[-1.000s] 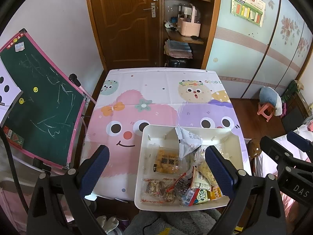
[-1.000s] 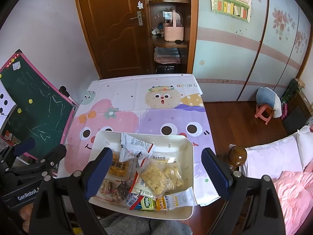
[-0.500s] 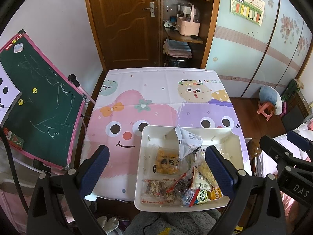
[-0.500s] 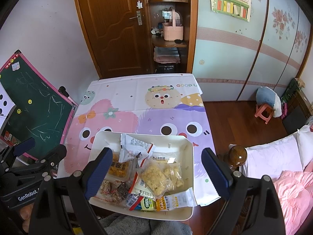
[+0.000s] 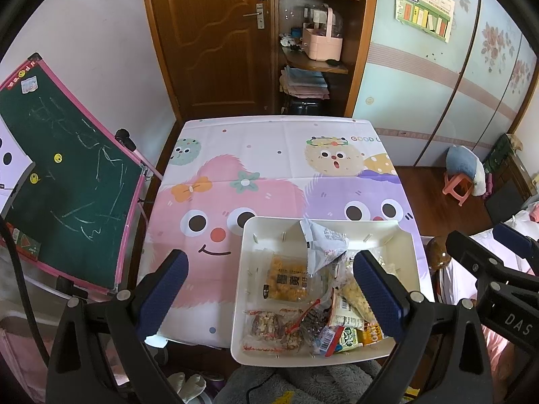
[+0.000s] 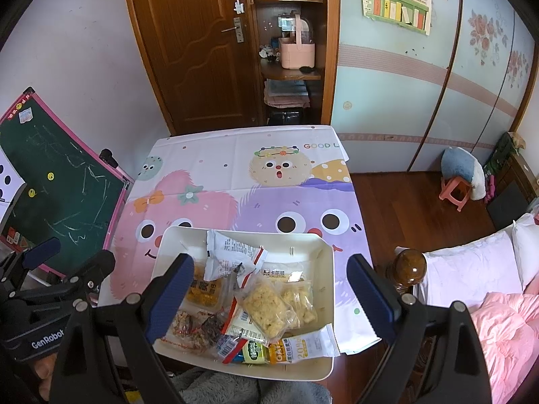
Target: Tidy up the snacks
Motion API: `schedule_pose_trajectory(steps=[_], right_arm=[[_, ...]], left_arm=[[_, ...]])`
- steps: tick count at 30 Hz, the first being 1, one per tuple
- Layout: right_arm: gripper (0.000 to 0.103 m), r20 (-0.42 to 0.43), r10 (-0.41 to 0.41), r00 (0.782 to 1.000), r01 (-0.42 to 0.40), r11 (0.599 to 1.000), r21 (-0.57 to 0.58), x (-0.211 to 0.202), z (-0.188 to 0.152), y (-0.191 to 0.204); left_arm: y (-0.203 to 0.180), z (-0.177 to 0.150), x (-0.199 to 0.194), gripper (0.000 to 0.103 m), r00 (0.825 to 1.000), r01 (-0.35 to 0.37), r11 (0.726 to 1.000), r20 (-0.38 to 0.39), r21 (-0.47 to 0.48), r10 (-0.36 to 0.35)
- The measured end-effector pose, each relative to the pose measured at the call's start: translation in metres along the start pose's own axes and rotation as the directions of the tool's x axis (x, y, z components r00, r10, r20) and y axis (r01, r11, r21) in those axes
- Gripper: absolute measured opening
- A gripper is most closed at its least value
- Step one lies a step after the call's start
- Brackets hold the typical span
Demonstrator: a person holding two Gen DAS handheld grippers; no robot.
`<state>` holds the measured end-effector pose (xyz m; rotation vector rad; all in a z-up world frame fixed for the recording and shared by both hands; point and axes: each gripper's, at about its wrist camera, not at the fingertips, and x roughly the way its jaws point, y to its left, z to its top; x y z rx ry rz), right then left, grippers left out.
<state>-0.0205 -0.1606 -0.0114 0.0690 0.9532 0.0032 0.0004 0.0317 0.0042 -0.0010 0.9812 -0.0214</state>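
Left tongs (image 5: 267, 294): wide apart, holding nothing, hanging above the near edge of the table.
Right tongs (image 6: 271, 298): also wide apart and empty, up over the white tray.
White tray (image 5: 402, 235): sits at the near edge of the table (image 5: 269, 155), on the cartoon cloth. Its near rim seems to hang a bit past the edge.
Snacks: all piled inside the tray, mixed up, one on top of another.
Silver packet (image 6: 232, 252): torn open and standing tall at the back of the pile.
Yellow crispy packet (image 6: 266, 304): lies on top, in the middle, in see-through wrap.
White long packet (image 6: 310, 343): rests on the near right rim, one end poking over it.
Risk of tipping: if the tongs press down on the near rim, the tray may tip off the table.
Risk of spilling: if the silver packet gets squeezed or turned over, bits may fall out.
Risk of crushing: the crispy snacks may break if the tongs bite too hard.
Risk of grabbing two: the wraps overlap, so one pinch may lift a second packet, and it may drop.
Risk of slipping: the wraps look shiny, so a weak pinch may let go.
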Motion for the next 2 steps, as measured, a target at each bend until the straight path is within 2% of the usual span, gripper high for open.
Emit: schedule_pose_trajectory(steps=[2], right_arm=[[0.093, 0.0, 0.0, 1.0, 0.0, 1.0, 0.0, 0.0, 0.0002, -0.0003]], left_arm=[[-0.0003, 0.0006, 0.0005, 0.098, 1.0, 0.002, 1.0, -0.001, 0.004, -0.002]])
